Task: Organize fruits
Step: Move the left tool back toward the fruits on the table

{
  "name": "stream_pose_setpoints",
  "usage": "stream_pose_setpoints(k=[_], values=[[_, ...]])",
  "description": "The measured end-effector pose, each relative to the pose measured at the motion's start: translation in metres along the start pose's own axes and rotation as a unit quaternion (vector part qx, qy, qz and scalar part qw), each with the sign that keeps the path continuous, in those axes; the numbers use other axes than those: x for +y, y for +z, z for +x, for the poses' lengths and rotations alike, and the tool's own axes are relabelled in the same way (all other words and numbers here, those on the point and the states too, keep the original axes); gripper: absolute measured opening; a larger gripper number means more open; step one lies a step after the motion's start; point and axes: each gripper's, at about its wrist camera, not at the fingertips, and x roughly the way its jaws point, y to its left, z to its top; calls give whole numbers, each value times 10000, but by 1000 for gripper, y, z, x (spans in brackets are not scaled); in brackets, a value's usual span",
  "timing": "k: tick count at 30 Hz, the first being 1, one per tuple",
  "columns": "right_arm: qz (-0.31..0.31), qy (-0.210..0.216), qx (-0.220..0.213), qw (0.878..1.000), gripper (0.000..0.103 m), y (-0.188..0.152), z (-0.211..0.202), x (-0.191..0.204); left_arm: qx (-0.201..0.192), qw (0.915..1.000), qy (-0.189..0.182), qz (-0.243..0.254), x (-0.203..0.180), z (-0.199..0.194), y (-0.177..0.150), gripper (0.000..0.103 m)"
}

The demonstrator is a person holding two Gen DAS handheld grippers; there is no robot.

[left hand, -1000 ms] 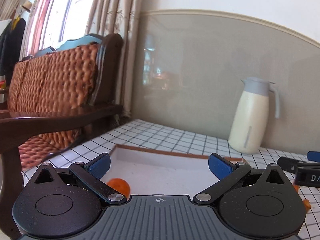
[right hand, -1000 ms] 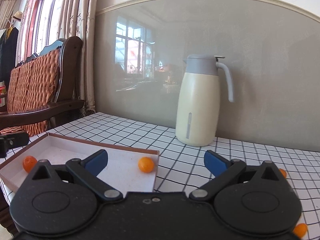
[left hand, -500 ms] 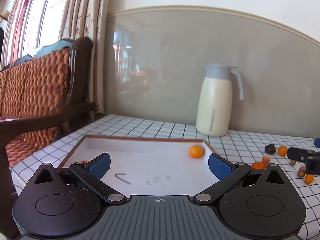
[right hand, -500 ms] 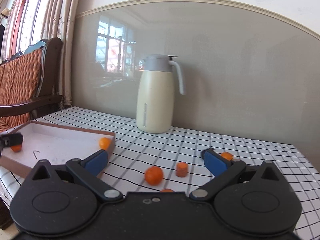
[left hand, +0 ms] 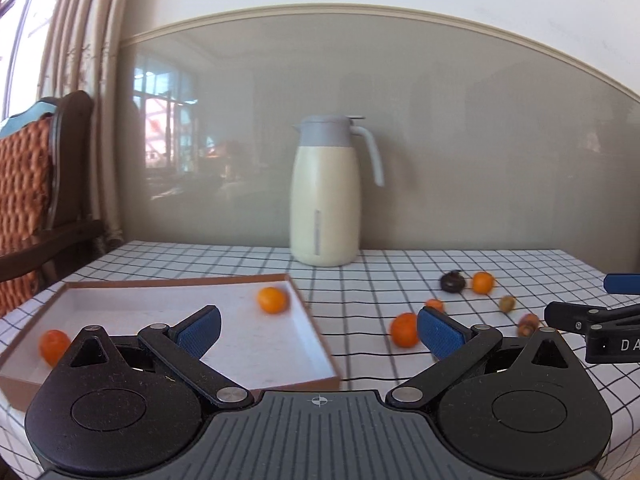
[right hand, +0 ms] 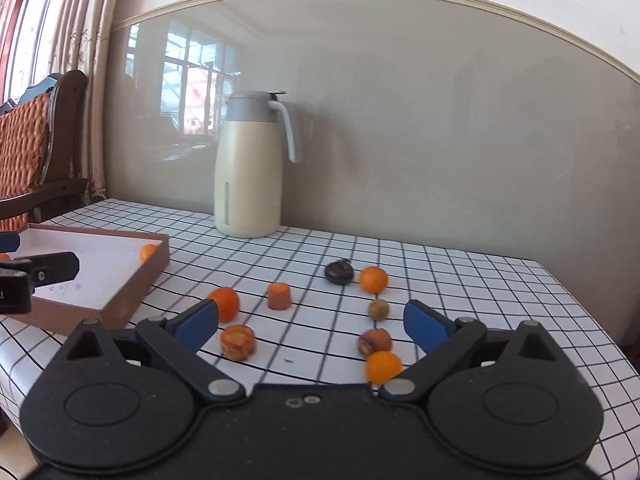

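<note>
A brown tray (left hand: 317,340) with a white floor holds two oranges (left hand: 272,300) (left hand: 54,346). My left gripper (left hand: 320,332) hovers open over the tray's right corner, nothing between its pads. Right of the tray, loose pieces lie on the checked cloth: oranges (right hand: 226,303) (right hand: 373,279) (right hand: 383,367), carrot chunks (right hand: 279,295) (right hand: 238,342) (right hand: 375,340), a dark fruit (right hand: 339,273) and a small brownish one (right hand: 378,309). My right gripper (right hand: 311,325) hangs just above them, jaws wide and closing a little, touching none.
A cream thermos jug (right hand: 248,184) with a grey lid stands at the back by the wall. A wooden chair with an orange cushion (left hand: 24,184) and curtains are to the left. The table's right edge (right hand: 592,320) drops off.
Both grippers have swung right, away from the tray's left side. The loose fruit has come into view under the right gripper, and the jug has slid left in its view.
</note>
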Motion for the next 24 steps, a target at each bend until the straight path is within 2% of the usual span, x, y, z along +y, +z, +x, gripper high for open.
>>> stream_pose_setpoints(k=[6, 12, 18, 24], values=[[56, -236, 181, 9995, 79, -12, -1, -27, 141, 9996, -249, 88, -30, 10, -3, 103], [289, -323, 243, 9988, 78, -19, -2, -45, 256, 9987, -397, 178, -52, 19, -7, 103], [365, -366, 353, 9980, 78, -24, 6, -53, 289, 9973, -484, 475, -78, 31, -10, 103], [470, -362, 533, 9968, 73, -29, 23, -57, 423, 9962, -595, 484, -92, 45, -14, 103]])
